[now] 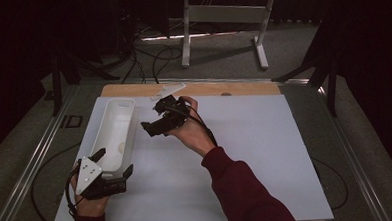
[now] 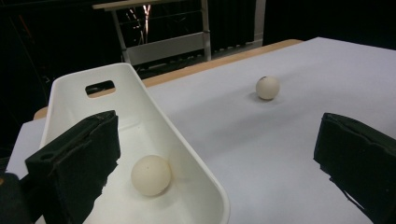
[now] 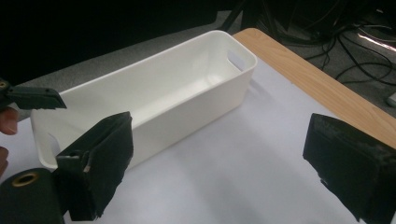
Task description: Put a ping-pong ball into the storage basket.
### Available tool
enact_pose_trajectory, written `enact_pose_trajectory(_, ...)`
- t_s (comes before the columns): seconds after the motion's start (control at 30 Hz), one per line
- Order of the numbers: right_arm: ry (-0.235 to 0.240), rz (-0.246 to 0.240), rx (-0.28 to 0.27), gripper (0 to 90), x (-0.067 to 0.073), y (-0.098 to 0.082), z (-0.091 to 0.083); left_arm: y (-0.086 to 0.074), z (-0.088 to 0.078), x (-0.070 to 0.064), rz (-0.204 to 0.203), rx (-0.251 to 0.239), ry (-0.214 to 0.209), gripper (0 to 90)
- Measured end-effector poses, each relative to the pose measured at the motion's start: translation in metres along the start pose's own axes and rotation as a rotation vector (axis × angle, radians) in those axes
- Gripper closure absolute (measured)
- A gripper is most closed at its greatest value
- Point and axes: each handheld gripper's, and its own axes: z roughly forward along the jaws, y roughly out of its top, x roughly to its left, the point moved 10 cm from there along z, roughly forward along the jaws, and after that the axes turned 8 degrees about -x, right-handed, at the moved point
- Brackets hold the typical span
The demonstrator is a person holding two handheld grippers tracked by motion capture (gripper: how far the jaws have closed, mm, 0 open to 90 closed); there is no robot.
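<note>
Spread, empty fingers of both grippers beside white bin point(image 2: 140, 88) with unmarked ball point(image 2: 150, 175); second ball point(image 2: 267, 87) perhaps faintly marked

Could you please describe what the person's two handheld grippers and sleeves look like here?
Both grippers are black with two blocky, matte black jaws each. The left gripper carries a grey three-cornered plate dotted with small holes; the right gripper trails a black cable along the wrist. The person wears dark red long sleeves.

Two balls point(image 2: 150, 174) point(image 2: 267, 87), one bin point(image 2: 187, 154)
</note>
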Motion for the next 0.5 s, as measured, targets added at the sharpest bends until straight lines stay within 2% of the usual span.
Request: enact_pose_trajectory(0.5,-0.034,0.022,0.010,8.1,-0.018,-0.008,-0.005,0.000,0.000,0.000,0.001,0.000,0.000,1.1)
